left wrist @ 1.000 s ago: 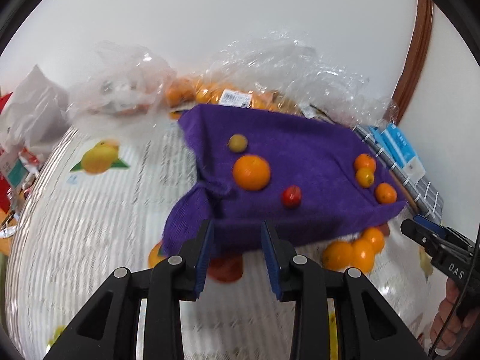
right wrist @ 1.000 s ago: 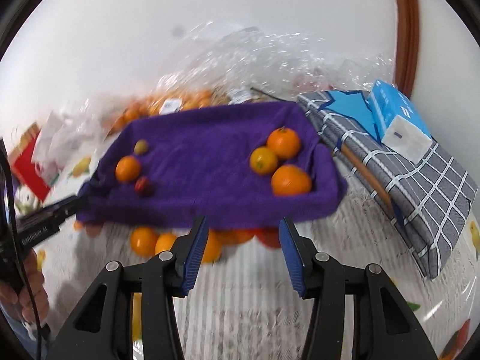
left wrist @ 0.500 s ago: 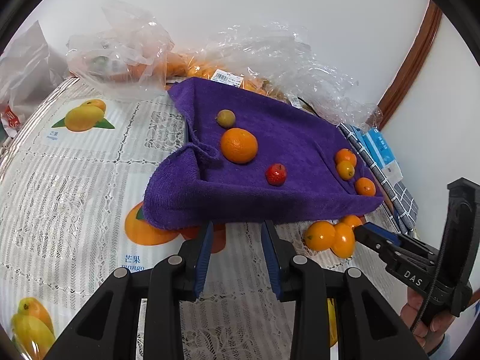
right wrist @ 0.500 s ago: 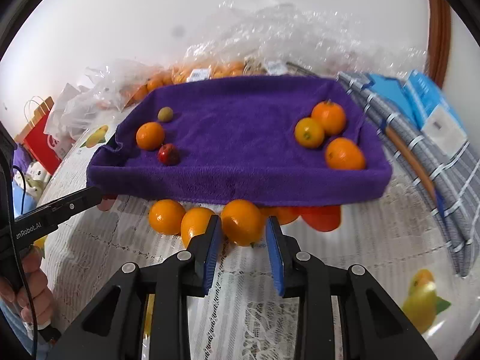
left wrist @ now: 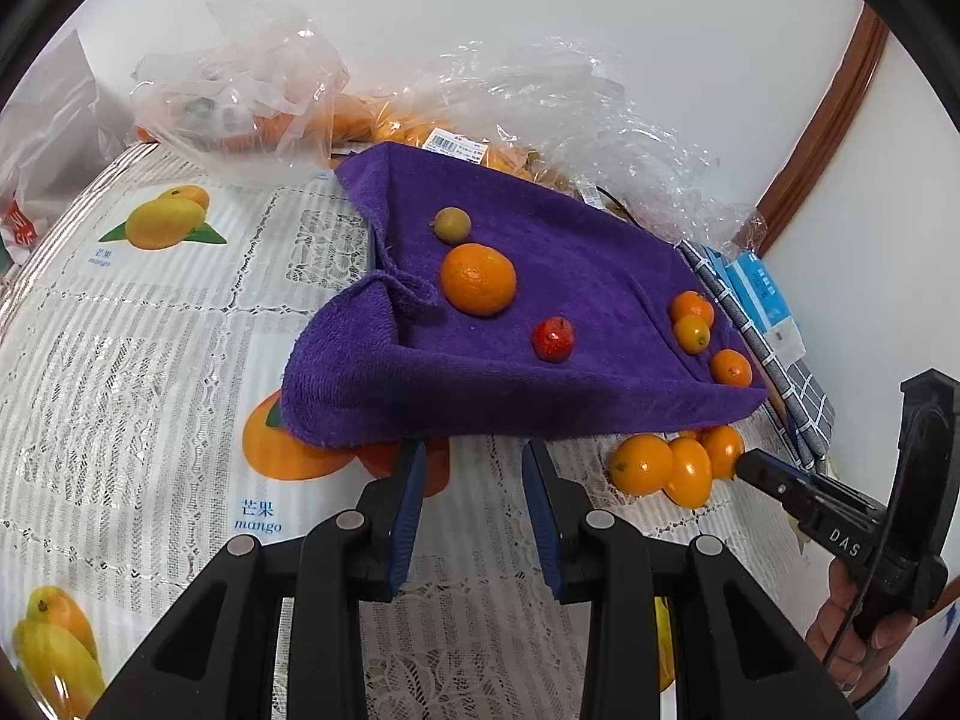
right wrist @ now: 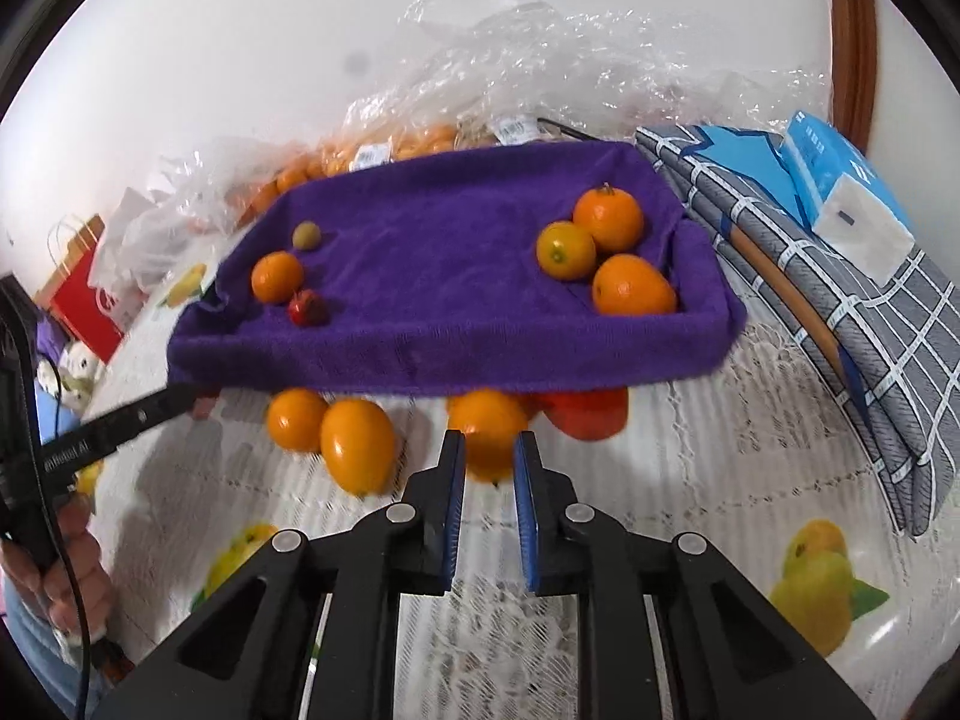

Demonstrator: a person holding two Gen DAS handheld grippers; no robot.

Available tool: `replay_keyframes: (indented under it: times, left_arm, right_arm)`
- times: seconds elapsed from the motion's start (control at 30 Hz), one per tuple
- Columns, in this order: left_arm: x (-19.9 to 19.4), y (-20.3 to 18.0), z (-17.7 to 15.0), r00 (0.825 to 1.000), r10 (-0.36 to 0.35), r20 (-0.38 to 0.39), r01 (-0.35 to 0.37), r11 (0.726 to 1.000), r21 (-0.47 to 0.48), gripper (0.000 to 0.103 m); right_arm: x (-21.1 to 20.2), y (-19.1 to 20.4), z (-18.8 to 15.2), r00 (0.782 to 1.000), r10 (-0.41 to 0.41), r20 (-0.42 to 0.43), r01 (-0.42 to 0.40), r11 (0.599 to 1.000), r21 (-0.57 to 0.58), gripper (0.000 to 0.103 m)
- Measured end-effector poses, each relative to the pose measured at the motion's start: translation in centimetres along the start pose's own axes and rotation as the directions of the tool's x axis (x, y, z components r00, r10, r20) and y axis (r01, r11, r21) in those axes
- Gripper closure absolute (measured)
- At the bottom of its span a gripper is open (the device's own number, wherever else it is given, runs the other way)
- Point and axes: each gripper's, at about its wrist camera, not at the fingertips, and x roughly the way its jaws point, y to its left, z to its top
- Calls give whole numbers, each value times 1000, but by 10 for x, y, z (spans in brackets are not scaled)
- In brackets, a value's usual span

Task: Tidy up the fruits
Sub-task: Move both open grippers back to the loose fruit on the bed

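A purple towel (left wrist: 540,300) (right wrist: 456,276) lies on the table with an orange (left wrist: 478,279), a small green fruit (left wrist: 451,224), a small red fruit (left wrist: 553,339) and three small oranges (right wrist: 600,252) on it. Three loose oranges (left wrist: 672,462) lie in front of the towel. My left gripper (left wrist: 474,456) is open and empty at the towel's front edge. My right gripper (right wrist: 487,450) has its jaws narrowed around the near side of a loose orange (right wrist: 487,432); two more oranges (right wrist: 336,432) lie to its left.
Clear plastic bags (left wrist: 240,96) with oranges stand at the back by the wall. A grey checked cloth (right wrist: 840,300) with a blue tissue pack (right wrist: 840,192) lies right of the towel. A red bag (right wrist: 84,294) stands far left. The tablecloth (left wrist: 150,330) has printed fruit.
The right gripper's jaws narrowed from wide open and moved up to the loose orange in front of the towel. The left gripper drew back slightly from the towel's front edge.
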Motion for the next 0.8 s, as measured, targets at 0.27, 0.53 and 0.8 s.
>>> replay_keyframes:
  times: [0.27, 0.53, 0.8]
  left_arm:
    - [5, 0, -1, 1000, 19, -11, -19, 1000, 12, 72]
    - [8, -4, -2, 1000, 9, -12, -8, 999, 38, 72]
    - [5, -48, -25, 988, -123, -90, 138, 971, 194, 72]
  right_arm:
    - [15, 7, 5, 996, -84, 27, 85, 996, -30, 65]
    - [17, 1, 3, 990, -127, 61, 130, 990, -48, 66]
    - [-21, -26, -26, 982, -150, 111, 154, 988, -23, 66]
